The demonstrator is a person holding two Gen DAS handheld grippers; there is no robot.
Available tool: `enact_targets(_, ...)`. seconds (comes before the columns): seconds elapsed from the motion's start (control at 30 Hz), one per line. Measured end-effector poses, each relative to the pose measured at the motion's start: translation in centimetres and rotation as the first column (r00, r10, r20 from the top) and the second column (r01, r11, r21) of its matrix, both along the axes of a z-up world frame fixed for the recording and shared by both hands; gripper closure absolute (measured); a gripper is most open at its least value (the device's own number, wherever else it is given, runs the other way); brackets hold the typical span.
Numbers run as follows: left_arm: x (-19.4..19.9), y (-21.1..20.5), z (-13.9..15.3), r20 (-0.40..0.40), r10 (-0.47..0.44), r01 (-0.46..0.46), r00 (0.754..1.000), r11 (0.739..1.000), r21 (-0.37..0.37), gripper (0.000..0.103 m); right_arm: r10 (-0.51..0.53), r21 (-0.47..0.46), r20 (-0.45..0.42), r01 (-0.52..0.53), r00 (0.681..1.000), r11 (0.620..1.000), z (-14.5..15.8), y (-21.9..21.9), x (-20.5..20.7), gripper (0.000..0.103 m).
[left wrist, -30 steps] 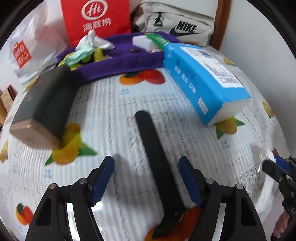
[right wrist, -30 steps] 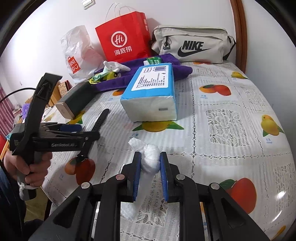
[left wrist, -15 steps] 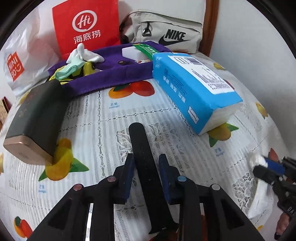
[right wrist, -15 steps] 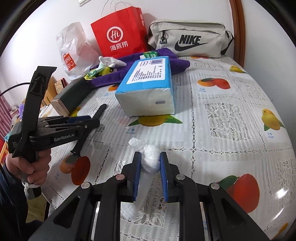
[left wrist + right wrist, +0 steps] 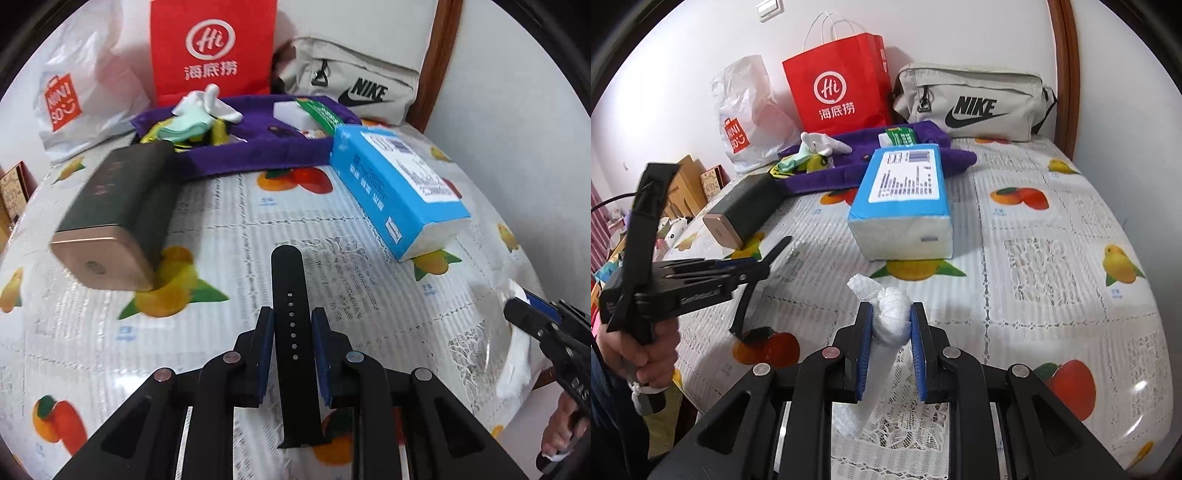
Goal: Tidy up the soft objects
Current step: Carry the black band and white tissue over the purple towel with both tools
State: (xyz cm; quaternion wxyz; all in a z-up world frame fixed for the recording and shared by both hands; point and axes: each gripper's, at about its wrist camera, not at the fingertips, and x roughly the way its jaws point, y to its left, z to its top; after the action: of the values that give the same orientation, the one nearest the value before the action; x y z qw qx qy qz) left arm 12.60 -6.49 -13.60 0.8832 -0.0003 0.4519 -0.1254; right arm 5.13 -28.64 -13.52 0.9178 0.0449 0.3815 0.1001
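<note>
My left gripper [image 5: 292,326] is shut on a black watch strap [image 5: 290,295] and holds it lifted above the table; the strap hangs down from it in the right wrist view [image 5: 746,306]. My right gripper [image 5: 891,321] is shut on a knotted white plastic bag [image 5: 890,314], whose tail hangs below the fingers. A purple cloth tray [image 5: 258,147] at the back holds white and green soft items [image 5: 199,110] and a white pack [image 5: 295,110].
A blue tissue pack [image 5: 395,192] lies right of centre. A dark box with a gold end [image 5: 114,214] lies at the left. A red paper bag [image 5: 212,48], a white Miniso bag [image 5: 74,99] and a beige Nike bag [image 5: 354,85] stand at the back.
My left gripper closed on the black strap, then lifted it off the table. My right gripper stays shut on the white bag and has hardly moved.
</note>
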Motion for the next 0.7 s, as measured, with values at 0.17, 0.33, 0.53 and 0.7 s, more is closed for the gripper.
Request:
enact_targets(0.17,-0.8,1.9,1.5,0.024,0.03,-0.03,0.999,1.0,-0.009,0.083,0.001,-0.01,0.021,0.0,1.0,1.0,1.0,0.4,0.4,0.083)
enact_targets(0.33,-1.4,4.1,3.1,0.041,0.078,-0.077,0.996,0.997,-0.011,0.083,-0.002,-0.007,0.027,0.002,1.0,1.0,1.9,0.7,1.3,0.083)
enact_targets(0.53,-1.5,6.8,5.0,0.074,0.146,-0.144,0.987,0.989,-0.028,0.083,0.012,-0.018,0.051,-0.012,0.999,1.0,3.5,1.0,2.1,0.083)
enact_targets(0.7,-0.8,8.9,6.3,0.092,0.205,-0.202,0.974,0.979,-0.039,0.083,0.019,-0.023,0.072,-0.018,0.997,1.0,5.1,1.0,3.3,0.083)
